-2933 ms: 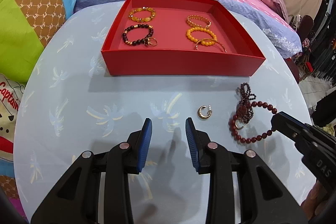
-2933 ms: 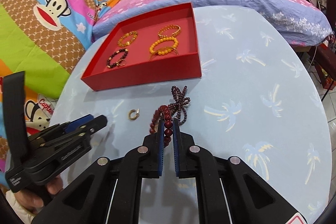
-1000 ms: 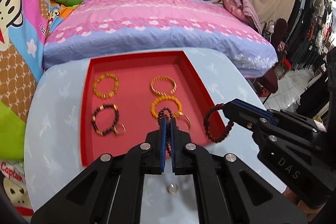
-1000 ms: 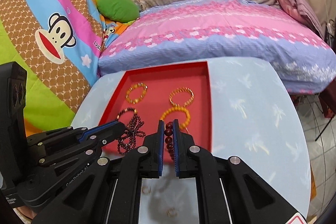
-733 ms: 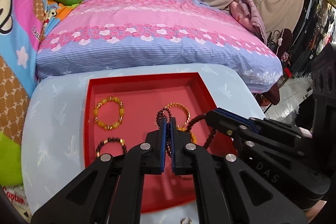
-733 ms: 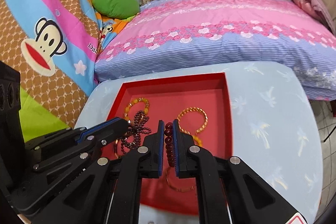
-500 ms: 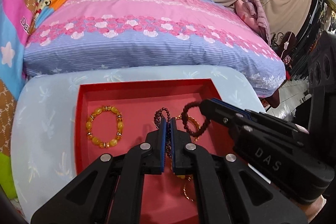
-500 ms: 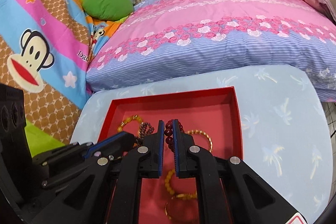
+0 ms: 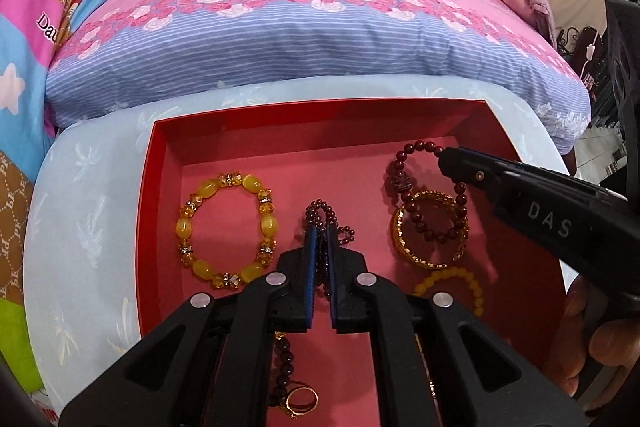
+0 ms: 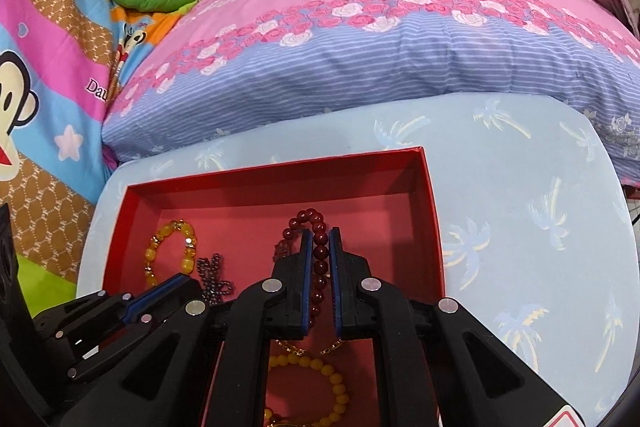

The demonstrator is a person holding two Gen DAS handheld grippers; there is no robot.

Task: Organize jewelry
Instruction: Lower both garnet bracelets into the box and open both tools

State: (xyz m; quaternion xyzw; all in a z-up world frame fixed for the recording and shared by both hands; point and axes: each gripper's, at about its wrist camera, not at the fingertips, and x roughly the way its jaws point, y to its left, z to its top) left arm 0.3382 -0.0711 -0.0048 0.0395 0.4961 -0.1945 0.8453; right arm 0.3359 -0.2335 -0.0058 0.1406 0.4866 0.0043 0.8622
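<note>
A red tray (image 9: pixel 149 211) (image 10: pixel 432 223) lies on the pale blue table. My left gripper (image 9: pixel 322 233) is shut on a thin dark purple bead string (image 9: pixel 320 213), held over the tray's middle; it also shows in the right wrist view (image 10: pixel 214 277). My right gripper (image 10: pixel 319 239) is shut on a dark red bead bracelet (image 10: pixel 318 247) over the tray's back right; the bracelet (image 9: pixel 432 207) hangs over a gold bangle (image 9: pixel 430 255). A yellow amber bracelet (image 9: pixel 226 227) (image 10: pixel 170 249) lies in the tray's left part.
In the tray also lie an orange bead bracelet (image 9: pixel 452 287) (image 10: pixel 320 395), a dark bead bracelet with a gold ring (image 9: pixel 302 399) and a gold chain (image 10: pixel 308 349). A pink and blue striped pillow (image 9: pixel 312 27) borders the table's far edge.
Both grippers took the bead string and the red bracelet off the table, lifted them and carried them forward over the tray; in the last half second they came lower and closer to its floor.
</note>
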